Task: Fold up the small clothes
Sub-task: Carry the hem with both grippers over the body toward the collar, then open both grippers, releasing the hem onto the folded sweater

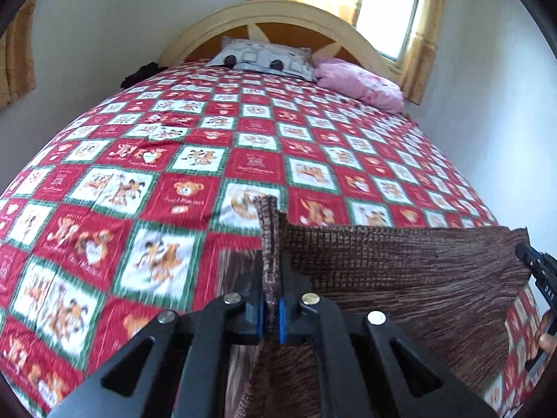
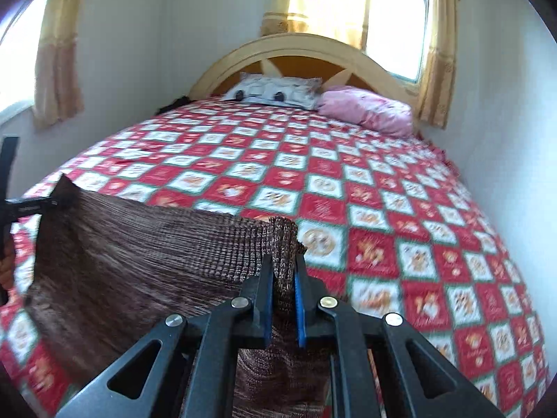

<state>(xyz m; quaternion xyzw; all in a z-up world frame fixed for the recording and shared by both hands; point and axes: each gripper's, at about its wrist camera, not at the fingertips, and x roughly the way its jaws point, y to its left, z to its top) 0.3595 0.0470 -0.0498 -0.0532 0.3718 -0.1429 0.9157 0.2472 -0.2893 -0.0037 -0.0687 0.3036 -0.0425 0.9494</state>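
We find the left gripper (image 1: 271,299) and the right gripper (image 2: 282,289) each clamped on an upper corner of the brown cloth (image 1: 400,271), stretched between them above the bed (image 1: 243,146). The checked red bedspread lies fairly flat; two pillows (image 2: 275,94) sit against the arched headboard (image 2: 296,47), under a curtained window (image 2: 397,24).

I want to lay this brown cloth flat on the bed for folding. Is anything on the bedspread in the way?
Nothing visible is. Both tongs, left and right, pinch the brown cloth at its upper corners over open bedspread. The grey pillow and pink pillow sit far off by the headboard.
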